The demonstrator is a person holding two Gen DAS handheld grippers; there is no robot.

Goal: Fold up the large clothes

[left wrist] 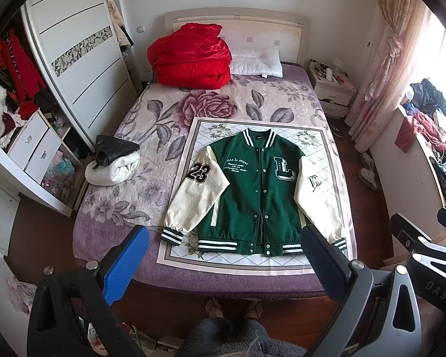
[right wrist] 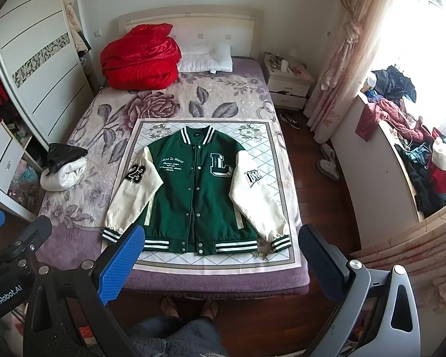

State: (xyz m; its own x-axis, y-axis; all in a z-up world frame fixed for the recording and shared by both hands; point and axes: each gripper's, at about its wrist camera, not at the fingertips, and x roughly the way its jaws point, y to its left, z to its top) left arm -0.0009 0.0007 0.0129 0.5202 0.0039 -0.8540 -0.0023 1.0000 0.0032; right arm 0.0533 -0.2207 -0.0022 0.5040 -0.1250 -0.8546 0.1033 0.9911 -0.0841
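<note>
- From my remote seat I see the green varsity jacket with cream sleeves [left wrist: 254, 192] lying flat and face up on a square white mat with a diamond and flower pattern [left wrist: 318, 145], which sits on the near half of the bed with the purple floral blanket [left wrist: 151, 125].
- The jacket is buttoned, collar at the far end and striped hem at the near end, with both sleeves angled down and outward beside the body.
- My left gripper [left wrist: 226, 263] hangs above the near edge of the bed, its blue-padded fingers [left wrist: 125, 264] spread wide and holding nothing.
- My right gripper [right wrist: 223, 260] is likewise spread wide and holding nothing, level with the jacket's hem.
- Each view catches part of the other gripper: the left wrist view has it at its right edge, the right wrist view at its left edge.
- The right wrist view reads the patch on the right-hand sleeve [right wrist: 253, 177] clearly; in the left wrist view it shows only partly.
- At the far end of the bed sit a crumpled red satin quilt [left wrist: 190, 56] and a white pillow [left wrist: 257, 62].
- A rolled white and black bundle of clothing [left wrist: 113, 160] lies at the left edge of the bed, well apart from the jacket.
- The left wrist view shows more of the open white wardrobe [left wrist: 74, 38]; the right wrist view shows more of the cluttered window ledge [right wrist: 371, 139].
</note>
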